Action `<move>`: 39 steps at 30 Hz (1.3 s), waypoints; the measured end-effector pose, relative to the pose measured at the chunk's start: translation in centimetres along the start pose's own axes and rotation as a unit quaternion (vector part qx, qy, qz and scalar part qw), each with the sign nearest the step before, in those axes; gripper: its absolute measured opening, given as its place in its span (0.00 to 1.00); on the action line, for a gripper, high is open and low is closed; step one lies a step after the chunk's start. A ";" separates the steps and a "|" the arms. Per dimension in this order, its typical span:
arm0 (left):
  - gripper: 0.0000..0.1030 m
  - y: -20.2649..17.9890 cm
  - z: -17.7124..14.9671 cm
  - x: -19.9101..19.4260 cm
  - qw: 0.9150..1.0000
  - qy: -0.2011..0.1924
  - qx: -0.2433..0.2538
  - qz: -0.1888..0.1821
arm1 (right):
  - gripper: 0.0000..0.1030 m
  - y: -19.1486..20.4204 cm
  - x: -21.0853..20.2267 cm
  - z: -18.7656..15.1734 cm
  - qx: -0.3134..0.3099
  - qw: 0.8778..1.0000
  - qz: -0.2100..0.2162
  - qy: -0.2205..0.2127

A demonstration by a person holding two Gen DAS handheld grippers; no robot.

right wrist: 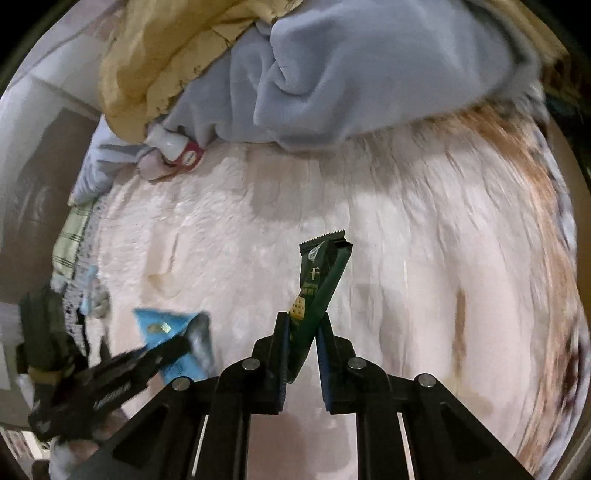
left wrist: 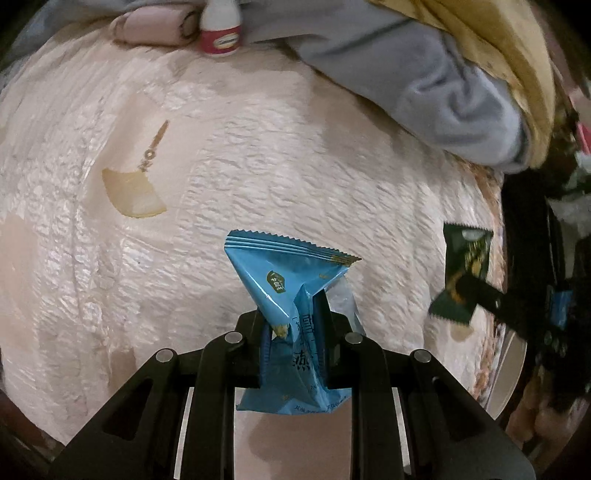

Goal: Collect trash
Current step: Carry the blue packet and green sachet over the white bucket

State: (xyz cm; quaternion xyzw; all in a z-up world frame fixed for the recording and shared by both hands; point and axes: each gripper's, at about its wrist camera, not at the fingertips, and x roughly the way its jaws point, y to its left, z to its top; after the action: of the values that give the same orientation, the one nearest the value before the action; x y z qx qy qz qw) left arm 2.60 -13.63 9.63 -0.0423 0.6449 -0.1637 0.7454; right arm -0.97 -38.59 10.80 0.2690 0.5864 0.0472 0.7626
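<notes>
Wrappers are both secured: the left gripper [left wrist: 295,317] has its jaws clamped on the blue wrapper [left wrist: 284,273], the right gripper [right wrist: 303,332] on the green wrapper [right wrist: 317,284], each projecting lengthwise beyond the jaws, clear of the bed [left wrist: 258,166].

Bottle [left wrist: 220,31] beside rolled cloth [left wrist: 155,27], on bedspread [left wrist: 258,166]

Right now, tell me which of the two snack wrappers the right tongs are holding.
The dark green wrapper, pinched folded and upright in the right tongs. The other is light blue, crumpled in the left tongs.
</notes>
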 end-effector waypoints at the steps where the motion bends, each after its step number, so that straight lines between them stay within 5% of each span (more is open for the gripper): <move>1: 0.17 -0.6 -0.3 -0.3 1.000 0.000 0.010 0.000 | 0.13 -0.2 -0.9 -1.1 0.005 1.000 0.001 -0.001; 11: 0.17 -6.4 -3.5 -1.1 0.995 -0.007 0.097 0.020 | 0.13 -4.0 -5.9 -6.6 0.036 0.999 -0.005 -0.015; 26: 0.17 -8.8 -2.6 2.7 0.993 -0.001 0.122 -0.007 | 0.13 -6.6 -4.2 -5.1 -0.040 0.998 0.047 -0.019; 39: 0.17 -11.0 -3.5 3.5 0.981 -0.059 0.179 -0.042 | 0.13 -8.5 -3.4 -6.5 -0.086 0.987 0.118 -0.068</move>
State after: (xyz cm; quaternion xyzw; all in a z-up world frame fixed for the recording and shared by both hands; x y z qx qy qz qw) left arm -2.50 -24.49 8.79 0.0554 0.5578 -0.3044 0.7702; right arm -10.02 -44.82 8.68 0.2720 0.4915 0.1687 0.8100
